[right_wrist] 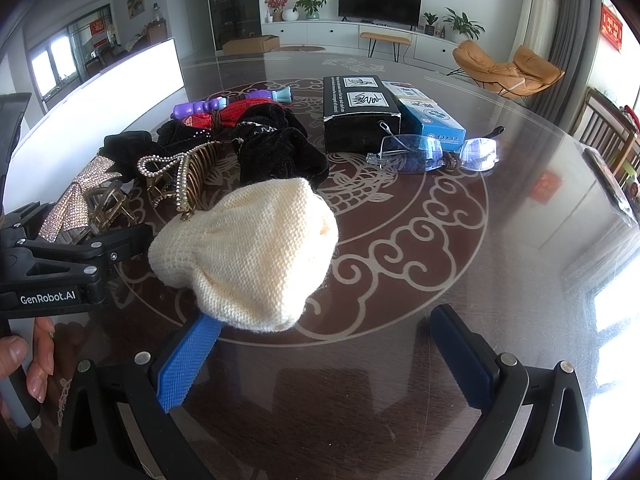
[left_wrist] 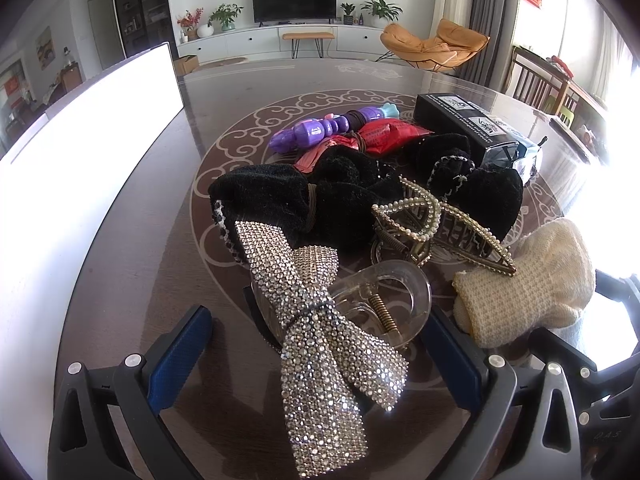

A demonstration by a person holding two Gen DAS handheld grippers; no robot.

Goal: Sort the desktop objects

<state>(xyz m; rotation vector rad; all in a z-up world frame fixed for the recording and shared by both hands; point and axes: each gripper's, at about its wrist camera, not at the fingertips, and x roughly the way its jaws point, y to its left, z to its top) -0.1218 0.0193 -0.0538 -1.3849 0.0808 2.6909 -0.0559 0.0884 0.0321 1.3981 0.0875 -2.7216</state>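
Note:
In the left wrist view my left gripper (left_wrist: 316, 344) is open around a rhinestone bow clip (left_wrist: 320, 352) lying on the dark table (left_wrist: 132, 264). A clear claw clip (left_wrist: 384, 300) lies just behind the bow. Farther back are a pearl claw clip (left_wrist: 416, 216) and black fabric items (left_wrist: 312, 196). A cream knit piece (left_wrist: 532, 288) sits to the right. In the right wrist view my right gripper (right_wrist: 324, 352) is open over bare table, its left pad touching the edge of the cream knit piece (right_wrist: 248, 252). The left gripper's body (right_wrist: 60, 264) shows at the left edge.
A white board (left_wrist: 80, 152) stands along the table's left side. At the back lie a purple toy (left_wrist: 312, 130), a red packet (left_wrist: 384, 132), a black box (right_wrist: 360, 112), a blue box (right_wrist: 432, 120) and rimless glasses (right_wrist: 432, 156). A hand (right_wrist: 28, 360) holds the left gripper.

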